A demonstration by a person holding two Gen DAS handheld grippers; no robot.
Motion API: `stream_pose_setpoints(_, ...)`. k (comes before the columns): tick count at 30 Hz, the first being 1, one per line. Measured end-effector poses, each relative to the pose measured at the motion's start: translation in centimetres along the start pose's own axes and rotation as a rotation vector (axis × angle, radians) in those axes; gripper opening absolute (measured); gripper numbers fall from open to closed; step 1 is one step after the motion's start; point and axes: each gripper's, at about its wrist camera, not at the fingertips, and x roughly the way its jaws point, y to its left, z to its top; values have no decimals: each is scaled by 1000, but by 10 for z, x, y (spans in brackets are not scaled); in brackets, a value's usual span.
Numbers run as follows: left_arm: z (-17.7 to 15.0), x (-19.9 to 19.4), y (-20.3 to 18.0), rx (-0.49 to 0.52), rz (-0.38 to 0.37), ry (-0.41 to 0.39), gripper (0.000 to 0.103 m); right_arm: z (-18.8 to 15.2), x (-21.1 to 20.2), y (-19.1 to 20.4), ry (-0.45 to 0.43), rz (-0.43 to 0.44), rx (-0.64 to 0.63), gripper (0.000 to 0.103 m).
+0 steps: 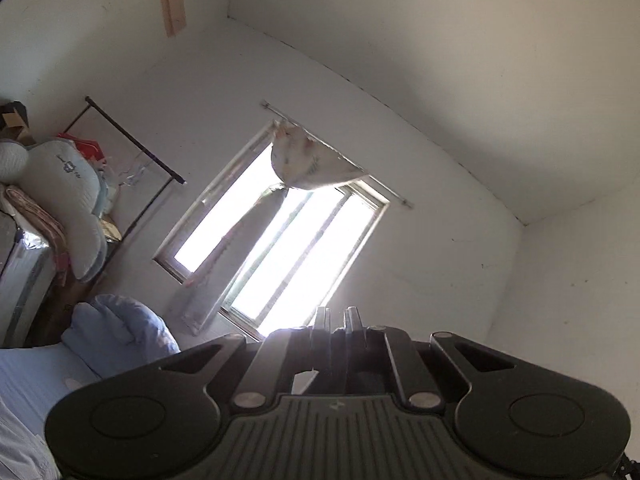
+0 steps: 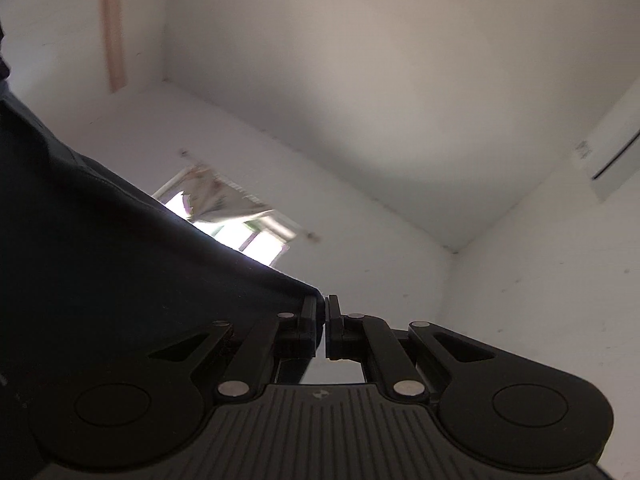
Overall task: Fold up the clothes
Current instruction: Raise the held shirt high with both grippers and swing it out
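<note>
Both grippers point up toward the ceiling. In the right wrist view my right gripper (image 2: 324, 308) is shut on the corner of a dark navy garment (image 2: 120, 248), which stretches away to the left and fills the lower left of that view. In the left wrist view my left gripper (image 1: 338, 320) has its fingers close together with a thin dark edge of cloth (image 1: 339, 330) pinched between the tips; the rest of that cloth is hidden behind the gripper body.
A bright window (image 1: 276, 236) with a bunched curtain (image 1: 308, 164) lies ahead. Stacked bedding and pillows (image 1: 64, 188) stand at the left, with a blue quilt (image 1: 120, 328) on a bed below. An air conditioner (image 2: 616, 152) hangs on the right wall.
</note>
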Motion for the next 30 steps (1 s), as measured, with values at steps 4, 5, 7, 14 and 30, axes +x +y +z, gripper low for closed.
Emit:
stream_pose_setpoints(4, 8, 5, -10, -58, -46, 29, 5, 6, -18, -17, -3, -26, -9, 0)
stream_pose_setpoints(5, 9, 4, -11, -65, -54, 36, 5, 7, -23, -21, -3, -32, -10, 0)
stream_pose_setpoints(7, 13, 5, -13, -72, -65, 47, 5, 9, -32, -29, -1, -44, -12, 0)
stream_pose_setpoints(14, 14, 3, -28, -61, -97, 62, 5, 16, -64, -55, 3, -85, -20, 0)
stream_pose_setpoints(30, -77, 112, 18, -26, 27, 193, 5, -82, -3, 14, 172, -40, 6, 0)
